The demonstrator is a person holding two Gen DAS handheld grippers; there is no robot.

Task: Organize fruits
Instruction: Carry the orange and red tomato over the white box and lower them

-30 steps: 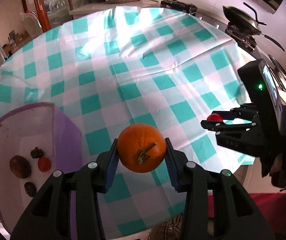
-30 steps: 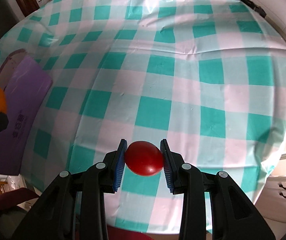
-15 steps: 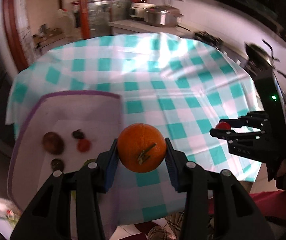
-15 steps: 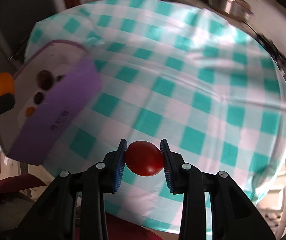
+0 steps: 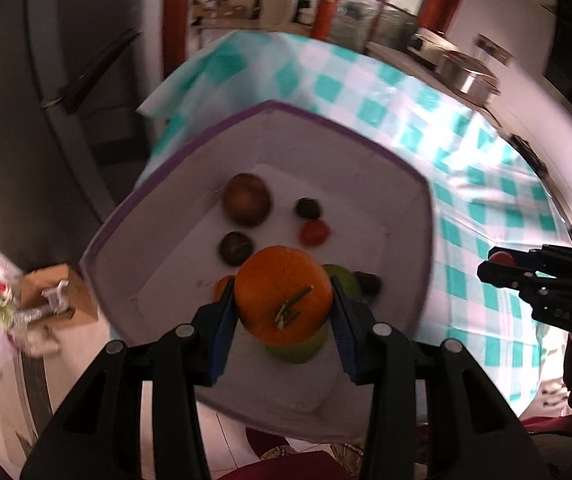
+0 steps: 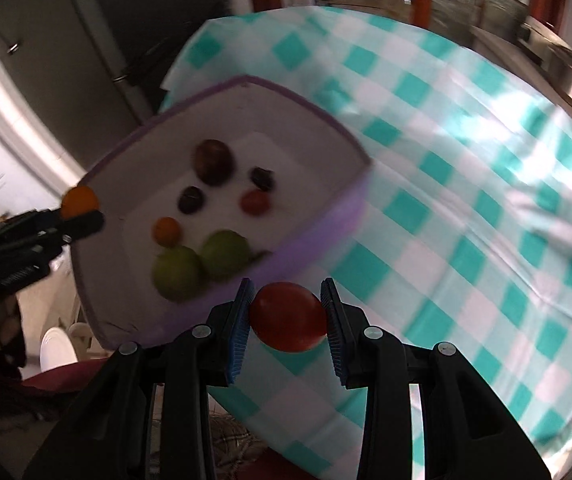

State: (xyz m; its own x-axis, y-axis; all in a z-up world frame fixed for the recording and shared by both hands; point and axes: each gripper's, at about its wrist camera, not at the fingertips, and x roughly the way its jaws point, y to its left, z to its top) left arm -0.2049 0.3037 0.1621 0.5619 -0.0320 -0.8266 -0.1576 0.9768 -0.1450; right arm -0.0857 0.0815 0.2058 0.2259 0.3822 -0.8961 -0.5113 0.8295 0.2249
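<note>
Orange point(image 5: 283, 295) clamped in left tongs point(image 5: 282, 312) hides green fruits point(image 6: 201, 264), plain from right tongs point(image 6: 288, 320) gripping tomato point(image 6: 288, 316).

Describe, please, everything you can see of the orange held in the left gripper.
The orange is round with a deep orange, finely dimpled skin, and it looks whole. A short greenish stem stub faces the left wrist camera. The left gripper is shut on it, one blue ribbed pad pressing each side. It hangs in the air above the purple-rimmed white bin, touching nothing but the pads. In the right wrist view it shows at the bin's left edge.
</note>
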